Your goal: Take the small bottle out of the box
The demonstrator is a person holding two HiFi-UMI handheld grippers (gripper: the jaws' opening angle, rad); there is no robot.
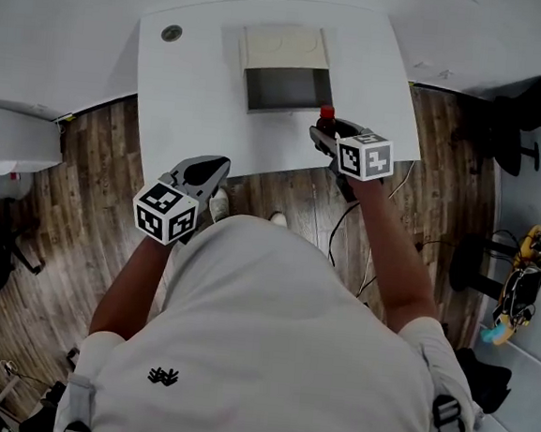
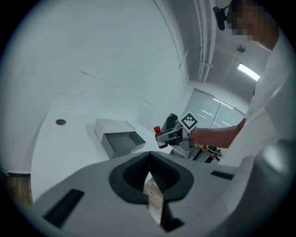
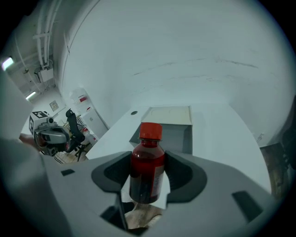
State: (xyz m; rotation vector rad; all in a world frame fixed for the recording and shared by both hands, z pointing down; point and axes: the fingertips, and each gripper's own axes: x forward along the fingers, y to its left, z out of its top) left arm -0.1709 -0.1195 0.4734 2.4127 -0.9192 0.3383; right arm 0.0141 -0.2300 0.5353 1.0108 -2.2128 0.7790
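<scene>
While the bottle (image 3: 147,169) is standing upright between the jaws of the right gripper (image 1: 327,133), the task is looking nearly done: the bottle is already outside the box (image 1: 286,91). In the head view the box is lying open in the upper middle of the frame, on the white table (image 1: 183,90). Its pale lid (image 1: 283,47) is laid back toward the top edge, and its dark inside is showing nothing. The bottle is sitting just right of the box's lower right corner, apart from it, toward the lower right of the table. Whether its base is resting on the table or hanging just above it, I cannot tell. What is remaining, by my reading, is only to set it down clear of the box and let go, if that is wanted at all.

The right gripper is gripping the bottle. Its jaws are standing fairly wide, spread by the bottle's body, and the dark pads are pressing on both sides of it below the red cap (image 3: 151,130). The left gripper (image 1: 216,169) is hovering at the table's lower edge, left of centre, partly over the wood floor (image 1: 88,152). Its jaws are closed together with nothing between them, and it is touching nothing.
</scene>
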